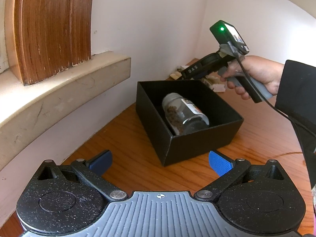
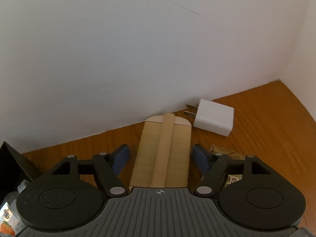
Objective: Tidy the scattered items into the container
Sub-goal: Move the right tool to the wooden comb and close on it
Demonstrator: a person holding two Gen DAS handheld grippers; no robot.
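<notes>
A black open box [image 1: 199, 146] stands on the wooden table, with a clear glass jar [image 1: 183, 114] lying on its side inside it. My left gripper [image 1: 160, 163] is open and empty, just in front of the box. My right gripper [image 2: 161, 157] is open, its blue pads either side of a pale wooden comb [image 2: 164, 150] that lies flat on the table by the wall. A white plug adapter [image 2: 214, 116] lies beyond the comb to the right. A brown sachet [image 2: 225, 152] lies partly hidden under the right finger. The right gripper body [image 1: 199, 69] shows beyond the box.
White walls meet in a corner close behind the comb and adapter. A stone sill [image 1: 65, 90] and a wooden frame [image 1: 53, 29] jut out at the left. A box corner [image 2: 11, 162] and the jar's label [image 2: 8, 217] show at the left edge of the right wrist view.
</notes>
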